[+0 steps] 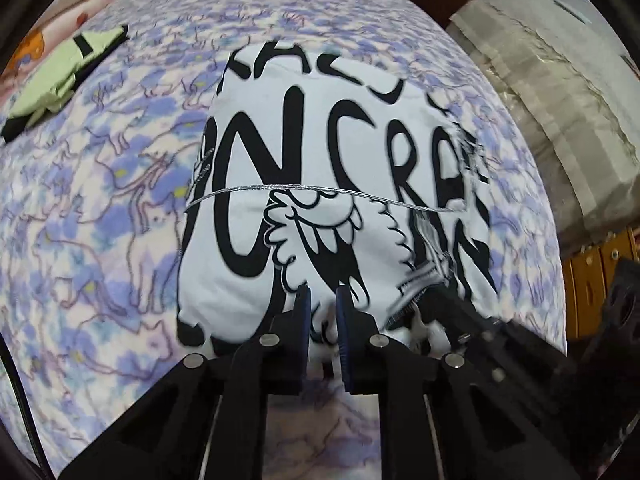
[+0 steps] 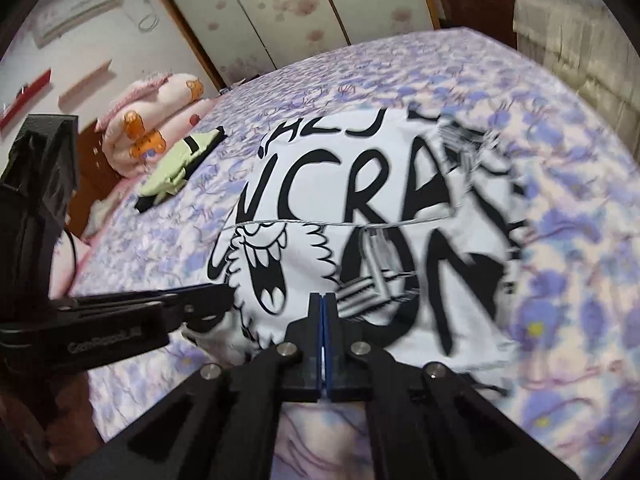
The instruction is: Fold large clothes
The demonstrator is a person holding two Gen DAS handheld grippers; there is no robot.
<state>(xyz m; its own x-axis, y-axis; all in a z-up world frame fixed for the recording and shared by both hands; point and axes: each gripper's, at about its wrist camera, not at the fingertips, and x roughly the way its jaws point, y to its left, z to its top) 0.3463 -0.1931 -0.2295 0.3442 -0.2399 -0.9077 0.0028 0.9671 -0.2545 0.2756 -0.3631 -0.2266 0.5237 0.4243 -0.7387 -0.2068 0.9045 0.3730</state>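
Shirt (image 1: 312, 140) on bedspread (image 1: 100, 200), green garment (image 1: 60, 76) nr pillow (image 2: 152, 120); right gripper (image 2: 324, 300) closed, empty; left gripper (image 1: 322, 300) slit, hold unclear.

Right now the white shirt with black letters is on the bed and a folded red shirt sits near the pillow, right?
Not quite. The folded shirt near the pillow is light green with black, not red, as the right wrist view shows. The white shirt does lie on the bed.

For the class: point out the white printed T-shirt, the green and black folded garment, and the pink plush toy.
White printed T-shirt (image 1: 320, 128): left wrist view, upper printed front.
Green and black folded garment (image 2: 176, 168): right wrist view, green top panel.
Pink plush toy (image 2: 160, 96): right wrist view, its body.
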